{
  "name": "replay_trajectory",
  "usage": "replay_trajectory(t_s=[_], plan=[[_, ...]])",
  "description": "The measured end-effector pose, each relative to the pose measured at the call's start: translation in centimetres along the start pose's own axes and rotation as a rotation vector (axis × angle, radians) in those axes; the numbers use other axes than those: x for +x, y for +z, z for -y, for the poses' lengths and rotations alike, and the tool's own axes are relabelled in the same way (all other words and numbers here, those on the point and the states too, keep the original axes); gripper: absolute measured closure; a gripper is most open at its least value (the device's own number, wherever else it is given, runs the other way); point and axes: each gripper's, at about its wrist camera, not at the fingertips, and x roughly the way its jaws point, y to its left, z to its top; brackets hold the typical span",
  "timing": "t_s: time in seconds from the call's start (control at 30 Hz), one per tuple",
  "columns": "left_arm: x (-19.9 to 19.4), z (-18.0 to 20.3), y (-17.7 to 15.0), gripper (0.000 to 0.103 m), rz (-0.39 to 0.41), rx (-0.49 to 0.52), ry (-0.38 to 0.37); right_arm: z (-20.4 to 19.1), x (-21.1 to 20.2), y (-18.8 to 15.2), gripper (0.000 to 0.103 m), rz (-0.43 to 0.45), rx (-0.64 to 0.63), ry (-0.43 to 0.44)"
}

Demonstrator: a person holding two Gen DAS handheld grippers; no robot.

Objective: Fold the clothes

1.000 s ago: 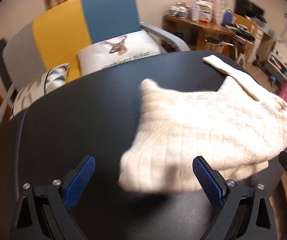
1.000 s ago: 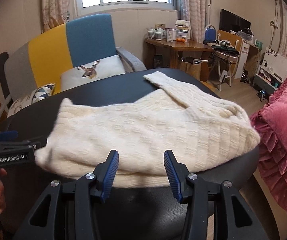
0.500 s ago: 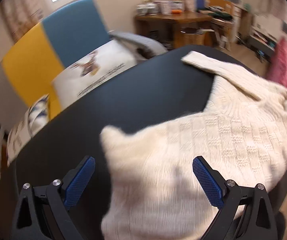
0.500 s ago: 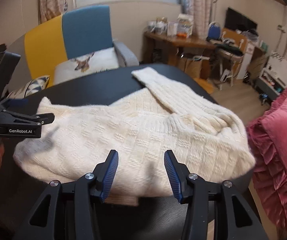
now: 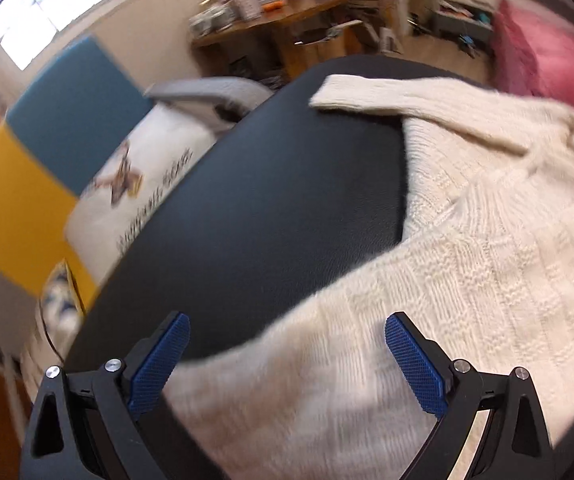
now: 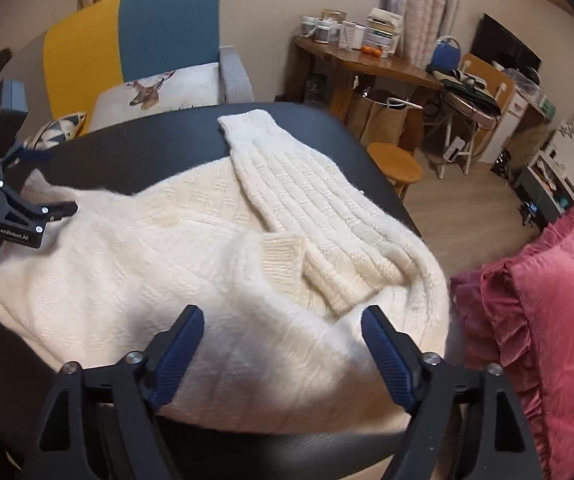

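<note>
Between each hand-held gripper's spread jaws lies the sweater.

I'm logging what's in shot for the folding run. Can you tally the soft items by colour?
Cream: 1, the knit sweater on the black table
White: 1, the deer cushion
Patterned blue-and-white: 1, the cushion beside it
Pink: 1, the ruffled cushion
Total: 4

A cream knit sweater lies on the black bench; the right hand-held gripper hovers above it, jaws spread.
</note>
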Motion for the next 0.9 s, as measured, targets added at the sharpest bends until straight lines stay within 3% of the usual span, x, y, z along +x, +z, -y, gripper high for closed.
replay_trajectory(t_s=[0.17, 0.53, 0.7, 0.9], plan=[[1.3, 0.5, 1.3, 0.003, -0.005, 0.099, -0.063, -0.1, 2.2, 0.3, 0.019, -0.062, -0.084, 0.040], [3.8, -1.5, 1.6, 0.000, -0.071, -0.025, -0.276, -0.8, 2.8, -0.7, 0.019, -0.088, -0.160, 0.119], [3.5, -1.7, 1.6, 0.000, -0.081, -0.026, -0.438, -1.3, 2.5, -1.4, 0.019, -0.086, -0.189, 0.145], [3.6, 0.7, 2.1, 0.000, -0.089, 0.081, -0.417, -1.6, 2.7, -1.8, 0.019, -0.079, -0.177, 0.162]])
